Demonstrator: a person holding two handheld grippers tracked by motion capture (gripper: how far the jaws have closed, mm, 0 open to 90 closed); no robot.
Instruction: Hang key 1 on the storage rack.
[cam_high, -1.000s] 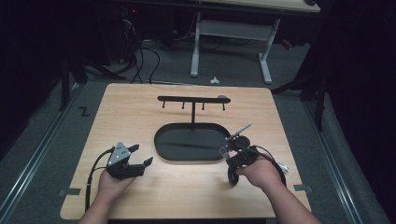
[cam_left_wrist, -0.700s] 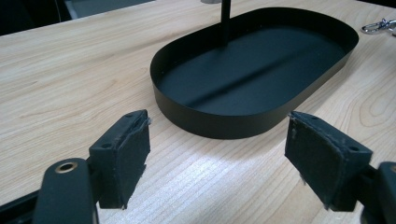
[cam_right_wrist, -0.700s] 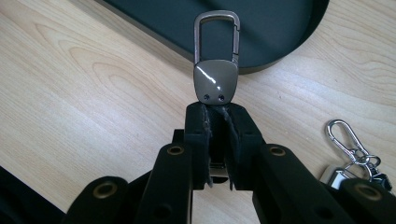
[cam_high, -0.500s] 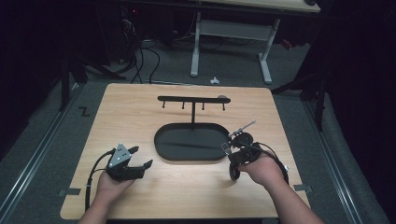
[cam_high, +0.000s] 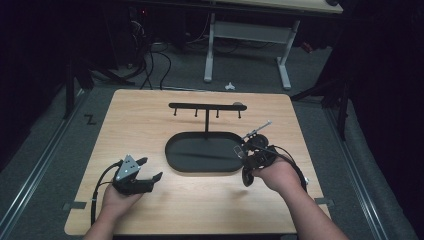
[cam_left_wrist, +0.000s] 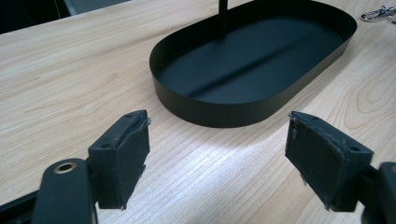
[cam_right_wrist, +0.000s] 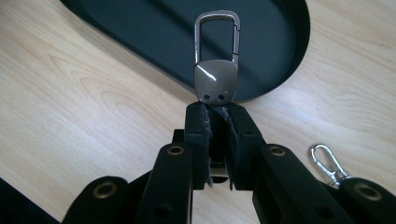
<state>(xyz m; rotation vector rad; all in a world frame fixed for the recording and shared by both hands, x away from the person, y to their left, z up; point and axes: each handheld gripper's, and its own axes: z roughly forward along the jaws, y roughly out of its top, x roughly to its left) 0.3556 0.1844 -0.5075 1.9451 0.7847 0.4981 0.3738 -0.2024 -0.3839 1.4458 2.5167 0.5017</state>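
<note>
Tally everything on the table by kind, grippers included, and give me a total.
Grippers: 2, left gripper and right gripper
Black tray stand with hook bar: 1, stand
Metal key clips: 2, carabiner clip and loose clip
Total: 5

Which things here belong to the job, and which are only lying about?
In the job: keyring clip, held by the right gripper; hook rack; black tray.
Lying about: swivel clasp on the table; left gripper, open.
</note>
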